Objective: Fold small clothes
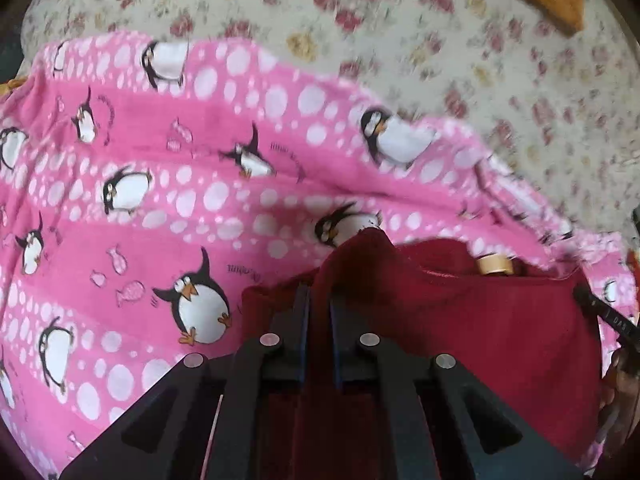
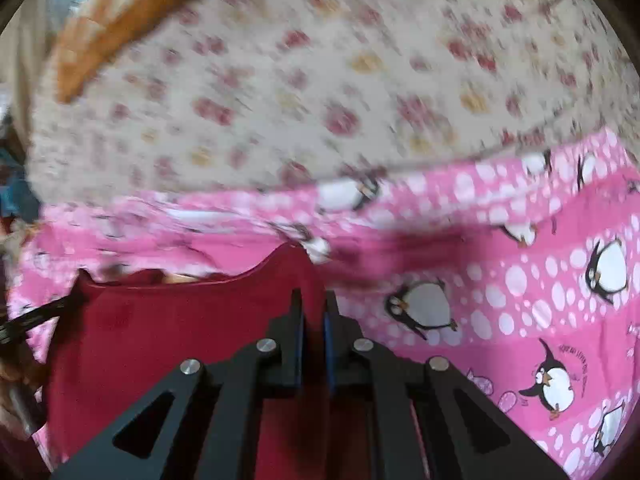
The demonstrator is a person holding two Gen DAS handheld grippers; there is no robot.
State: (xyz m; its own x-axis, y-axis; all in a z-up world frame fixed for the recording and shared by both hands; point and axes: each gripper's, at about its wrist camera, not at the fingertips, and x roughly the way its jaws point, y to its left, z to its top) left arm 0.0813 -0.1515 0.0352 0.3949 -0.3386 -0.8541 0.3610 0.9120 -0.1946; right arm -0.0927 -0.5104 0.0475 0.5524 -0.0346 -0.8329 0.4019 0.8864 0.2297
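Right up against each lens, a fold of the dark red garment (image 1: 460,320) is being pinched between narrowly set jaws: the left gripper (image 1: 319,300) is clamped on one raised peak of cloth, the right gripper (image 2: 313,308) on another. So the red piece is being held at two points along what looks like its top edge, probably so it's kept taut and level for a fold, instead of being allowed to bunch up.

In the left view the red cloth is being stretched out toward 3 o'clock; in the right view, toward 9 o'clock. Underneath, the pink penguin fabric (image 1: 160,184) is being used as a layer, spreading toward 9 to 11 o'clock on the left side. Past it, at 12 o'clock, the floral sheet (image 2: 320,80) is being blurred by motion. An orange thing (image 2: 120,20) is being glimpsed at 11 o'clock in the right view, can't really tell what it is.
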